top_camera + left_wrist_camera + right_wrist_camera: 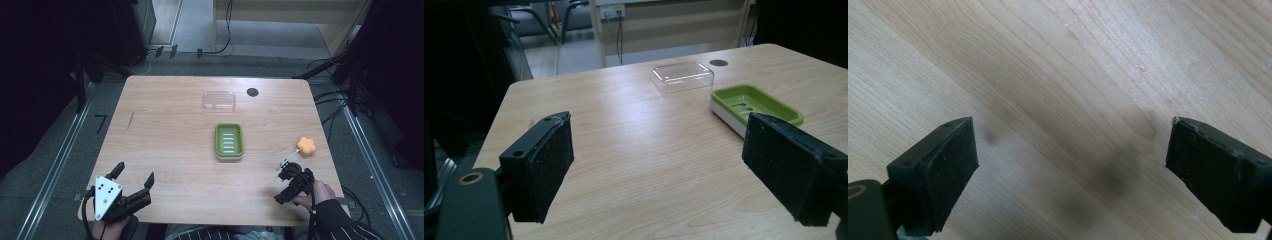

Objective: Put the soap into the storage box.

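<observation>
We held both tools spread and empty, our right tool (290, 181) seemingly nearing the orange soap (306, 146), which next needed pinching.

A: Where's the open room on the table (165, 150)?

B: The whole left half is bare wood. Mid-table sits the green soap dish (229, 141), the clear lid (219, 100) behind it, the orange flower-shaped sponge (306, 146) near the right edge.

Clear lid (219, 100) at far edge; green soap dish (229, 141) mid-table
</observation>
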